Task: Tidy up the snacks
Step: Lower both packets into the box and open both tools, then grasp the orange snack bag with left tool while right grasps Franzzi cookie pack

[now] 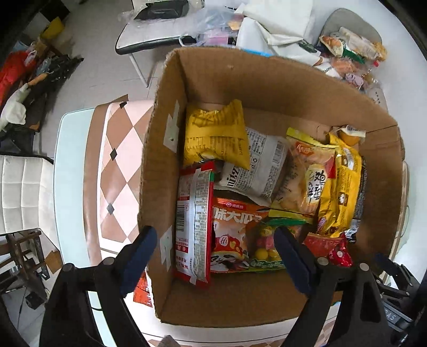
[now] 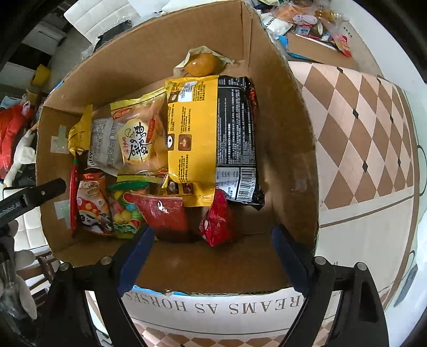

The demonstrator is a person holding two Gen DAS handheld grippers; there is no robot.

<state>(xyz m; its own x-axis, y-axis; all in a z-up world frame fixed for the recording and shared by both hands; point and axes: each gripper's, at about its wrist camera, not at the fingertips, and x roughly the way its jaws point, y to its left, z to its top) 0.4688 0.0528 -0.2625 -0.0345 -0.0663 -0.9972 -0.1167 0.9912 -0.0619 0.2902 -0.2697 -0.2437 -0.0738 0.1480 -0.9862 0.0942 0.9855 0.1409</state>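
Note:
An open cardboard box [image 1: 280,88] stands on the table, packed with snack packets. In the left wrist view a red-and-white packet [image 1: 193,221], an orange packet [image 1: 232,229], a yellow bag [image 1: 216,136] and a bag of egg cakes [image 1: 312,176] lie inside. My left gripper [image 1: 216,256] hangs open above the box's near left side, nothing between its fingers. In the right wrist view my right gripper [image 2: 212,256] is open over the box's near wall [image 2: 213,267]. Just beyond it lie red packets [image 2: 165,213], a yellow packet [image 2: 192,138] and a black packet [image 2: 237,128].
More loose snacks are heaped on the table behind the box [image 1: 352,50], beside a white cloth bag [image 1: 277,24]. A checked tablecloth [image 2: 360,133] covers the table. A white chair [image 1: 21,192] stands at the left; clutter lies on the floor [image 1: 24,80].

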